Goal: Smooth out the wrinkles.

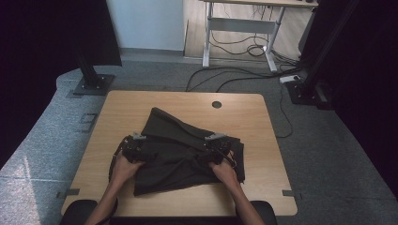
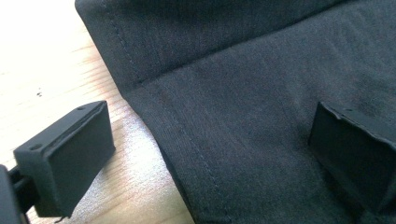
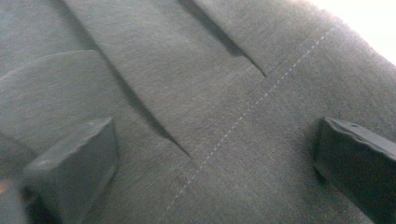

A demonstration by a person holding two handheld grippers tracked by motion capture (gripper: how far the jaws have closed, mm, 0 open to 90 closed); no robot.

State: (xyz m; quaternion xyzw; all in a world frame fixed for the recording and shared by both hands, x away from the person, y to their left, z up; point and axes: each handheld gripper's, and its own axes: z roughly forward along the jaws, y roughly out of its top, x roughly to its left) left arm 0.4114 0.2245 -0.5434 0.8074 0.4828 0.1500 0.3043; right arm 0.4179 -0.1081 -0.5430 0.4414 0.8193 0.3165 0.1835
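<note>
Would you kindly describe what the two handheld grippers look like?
Both the left gripper and the right gripper are black, each topped with a small grey plate. Their fingers are blocky, rectangular black pads. A dark cable loops from the left one. The person's forearms are bare.

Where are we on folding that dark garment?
Done: the dark garment lies bunched into a rough fold on the table, one corner pointing toward the far edge. In hand: nothing gripped; the left gripper is open astride a stitched hem, and the right gripper is open over pleated cloth. Left: probably squaring the uneven edges and making a neater final fold.
</note>
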